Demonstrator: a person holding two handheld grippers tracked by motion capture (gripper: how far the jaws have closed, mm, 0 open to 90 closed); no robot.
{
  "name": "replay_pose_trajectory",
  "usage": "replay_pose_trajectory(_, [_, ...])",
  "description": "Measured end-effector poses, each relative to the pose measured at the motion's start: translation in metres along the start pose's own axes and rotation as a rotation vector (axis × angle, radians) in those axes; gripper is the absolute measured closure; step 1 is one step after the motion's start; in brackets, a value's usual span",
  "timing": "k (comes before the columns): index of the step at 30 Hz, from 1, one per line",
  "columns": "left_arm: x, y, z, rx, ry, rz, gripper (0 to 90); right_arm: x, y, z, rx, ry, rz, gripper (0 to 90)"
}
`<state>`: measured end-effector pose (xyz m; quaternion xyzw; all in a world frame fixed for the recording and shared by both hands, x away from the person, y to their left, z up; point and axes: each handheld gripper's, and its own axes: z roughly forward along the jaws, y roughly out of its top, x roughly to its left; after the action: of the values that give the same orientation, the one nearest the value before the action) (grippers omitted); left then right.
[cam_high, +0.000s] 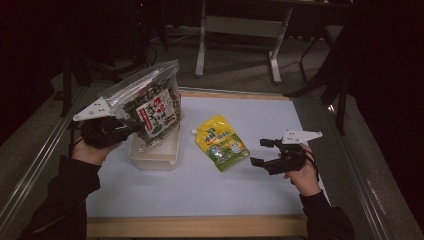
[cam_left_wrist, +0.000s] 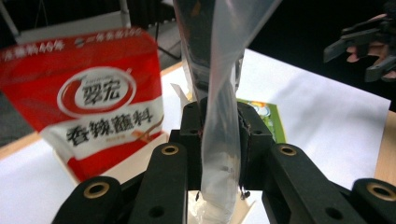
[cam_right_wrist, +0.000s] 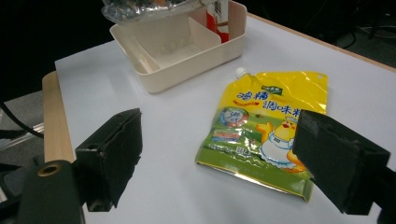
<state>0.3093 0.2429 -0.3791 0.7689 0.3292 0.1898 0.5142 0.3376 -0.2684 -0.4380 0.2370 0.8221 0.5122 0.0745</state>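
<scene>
Clear snack bag pinched by the left gripper above the cream bin; right gripper empty beside the yellow pouch.

High view: the left gripper (cam_high: 112, 129) holds a glossy, crinkled clear bag (cam_high: 150, 102) of dark contents with a red-and-white label, tilted over a smooth cream plastic bin (cam_high: 159, 152) on the pale blue table (cam_high: 200, 190); a flat yellow spouted pouch (cam_high: 222, 142) lies between the bin and the right gripper (cam_high: 261, 152), whose jaws stand wide. Left gripper view: the jaws are narrowed on the bag's thin transparent edge (cam_left_wrist: 219, 140); a red-and-white pouch (cam_left_wrist: 93, 98) stands upright just beside it. Right gripper view: matt black jaws spread, nothing between them; the pouch (cam_right_wrist: 268, 126) lies flat ahead, the divided bin (cam_right_wrist: 187, 51) beyond.
</scene>
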Motion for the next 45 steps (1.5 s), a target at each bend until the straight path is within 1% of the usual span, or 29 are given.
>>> replay_pose_trajectory(1, [0.002,-0.002,0.001,0.005,0.014,0.002,77.3,0.0,0.0,0.0,-0.001,0.001,0.003,15.5])
replay_pose_trajectory(3, [0.006,-0.005,0.003,0.029,0.019,-0.001,77.3,-0.001,0.0,0.0,-0.001,0.002,0.004,15.5])
replay_pose_trajectory(5, [0.009,-0.007,0.005,0.052,0.01,-0.004,77.3,-0.002,-0.001,0.0,-0.001,0.0,0.003,15.5])
replay_pose_trajectory(6, [0.012,-0.009,0.007,0.084,0.013,0.005,77.2,-0.002,-0.001,0.001,-0.002,0.005,0.008,15.5])
replay_pose_trajectory(7, [0.012,-0.009,0.007,0.084,0.013,0.005,77.2,-0.002,-0.001,0.001,-0.002,0.005,0.008,15.5])
replay_pose_trajectory(9, [0.016,-0.012,0.011,0.116,0.017,0.006,77.2,-0.002,-0.002,0.001,0.0,0.004,0.009,15.5])
replay_pose_trajectory(11, [0.019,-0.016,0.015,0.124,0.013,-0.008,77.2,-0.002,-0.002,0.002,0.001,0.006,0.011,15.5])
replay_pose_trajectory(12, [0.022,-0.018,0.019,0.138,0.022,-0.007,77.2,-0.001,-0.002,0.002,0.002,0.007,0.008,15.5])
replay_pose_trajectory(14, [0.024,-0.021,0.023,0.147,0.021,-0.008,77.2,-0.002,-0.002,0.002,0.003,0.008,0.01,15.5])
replay_pose_trajectory(15, [0.024,-0.021,0.023,0.147,0.021,-0.008,77.2,-0.002,-0.003,0.003,0.003,0.007,0.011,15.5])
replay_pose_trajectory(16, [0.026,-0.021,0.024,0.14,0.019,-0.021,77.2,-0.002,-0.003,0.003,0.003,0.007,0.011,15.5])
replay_pose_trajectory(17, [0.027,-0.022,0.025,0.131,0.023,-0.016,77.2,-0.002,-0.003,0.003,0.005,0.008,0.012,15.6])
replay_pose_trajectory(19, [0.031,-0.023,0.026,0.127,0.016,-0.03,77.2,-0.002,-0.003,0.003,0.006,0.007,0.011,15.5])
replay_pose_trajectory(20, [0.032,-0.024,0.027,0.122,0.022,-0.025,77.2,-0.002,-0.003,0.003,0.007,0.005,0.011,15.5])
replay_pose_trajectory(22, [0.036,-0.024,0.029,0.123,0.008,-0.047,77.2,-0.003,-0.004,0.003,0.008,0.008,0.015,15.5])
replay_pose_trajectory(23, [0.038,-0.025,0.031,0.111,0.011,-0.04,77.2,-0.003,-0.004,0.004,0.009,0.009,0.011,15.5])
replay_pose_trajectory(26, [0.039,-0.025,0.033,0.107,0.007,-0.047,77.2,-0.002,-0.004,0.005,0.009,0.012,0.011,15.5])
replay_pose_trajectory(28, [0.039,-0.024,0.035,0.103,0.008,-0.039,77.2,-0.001,-0.005,0.006,0.015,0.012,0.009,15.5])
replay_pose_trajectory(29, [0.039,-0.023,0.036,0.107,0.0,-0.041,77.3,-0.002,-0.005,0.006,0.017,0.011,0.009,15.5])
replay_pose_trajectory(31, [0.039,-0.021,0.037,0.116,0.003,-0.025,77.3,-0.002,-0.004,0.006,0.015,0.012,0.013,15.5])
replay_pose_trajectory(32, [0.04,-0.02,0.038,0.121,-0.008,-0.022,77.3,-0.002,-0.004,0.006,0.015,0.012,0.013,15.5])
replay_pose_trajectory(34, [0.04,-0.018,0.04,0.126,-0.008,-0.015,77.4,-0.001,-0.004,0.007,0.015,0.015,0.012,15.5])
replay_pose_trajectory(35, [0.041,-0.017,0.041,0.121,-0.019,-0.014,77.4,-0.001,-0.004,0.007,0.015,0.015,0.012,15.5])
replay_pose_trajectory(37, [0.041,-0.017,0.042,0.124,-0.018,0.002,77.4,-0.001,-0.006,0.009,0.028,0.019,0.012,15.5])
replay_pose_trajectory(38, [0.042,-0.018,0.043,0.121,-0.023,0.002,77.4,-0.001,-0.006,0.009,0.028,0.019,0.012,15.5])
replay_pose_trajectory(39, [0.042,-0.02,0.044,0.12,-0.016,0.007,77.4,-0.001,-0.006,0.01,0.032,0.022,0.01,15.5])
replay_pose_trajectory(41, [0.046,-0.027,0.045,0.11,-0.025,-0.013,77.4,0.0,-0.007,0.013,0.043,0.023,0.009,15.5])
replay_pose_trajectory(44, [0.049,-0.04,0.045,0.077,-0.018,-0.033,77.4,0.0,-0.008,0.014,0.044,0.028,0.006,15.5])
replay_pose_trajectory(45, [0.05,-0.045,0.044,0.053,-0.021,-0.046,77.4,0.0,-0.008,0.014,0.043,0.028,0.002,15.5])
